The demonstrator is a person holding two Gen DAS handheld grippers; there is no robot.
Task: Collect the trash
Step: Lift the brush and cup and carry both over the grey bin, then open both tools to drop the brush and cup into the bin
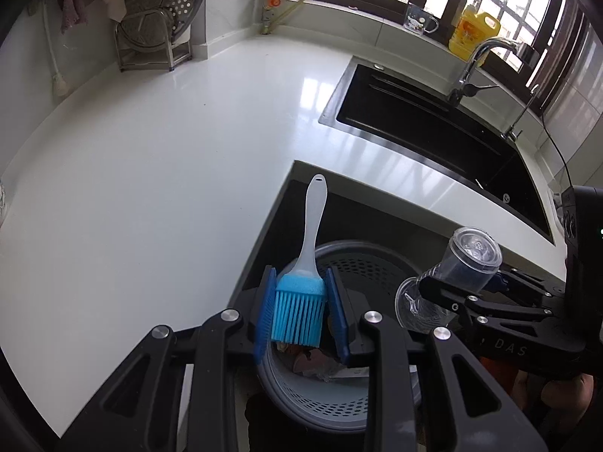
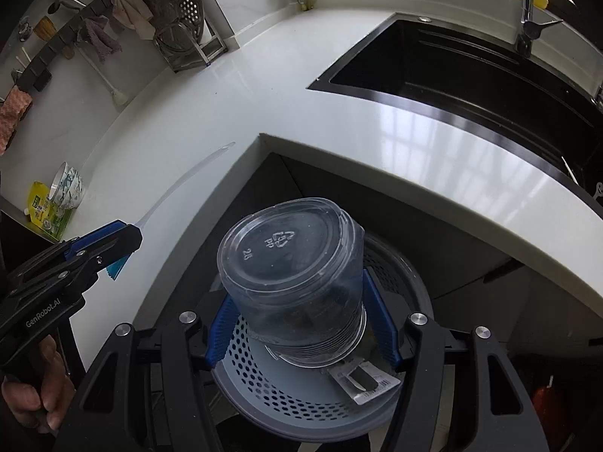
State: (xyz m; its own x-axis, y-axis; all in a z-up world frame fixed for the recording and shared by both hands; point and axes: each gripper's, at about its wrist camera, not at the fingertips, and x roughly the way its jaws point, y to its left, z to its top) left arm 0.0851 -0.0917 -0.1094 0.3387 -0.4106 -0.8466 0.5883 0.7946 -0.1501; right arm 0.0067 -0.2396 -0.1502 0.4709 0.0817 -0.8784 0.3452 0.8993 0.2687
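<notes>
My left gripper (image 1: 300, 312) is shut on a pastry brush (image 1: 301, 301) with blue bristles and a white translucent handle, held above the grey perforated trash bin (image 1: 361, 260). My right gripper (image 2: 301, 324) is shut on a clear plastic cup (image 2: 290, 275), bottom facing the camera, over the same bin (image 2: 264, 388). The cup and right gripper also show in the left wrist view (image 1: 463, 275). The left gripper (image 2: 113, 248) and the brush handle (image 2: 181, 184) show at the left of the right wrist view. Scraps and a labelled packet (image 2: 361, 380) lie in the bin.
The white countertop (image 1: 169, 158) wraps around the bin in an L. A black sink (image 1: 433, 124) with a faucet (image 1: 475, 64) is at the right. A dish rack (image 1: 154, 37) stands at the back left. Bowls and a yellow-green packet (image 2: 60, 196) sit at the counter's left end.
</notes>
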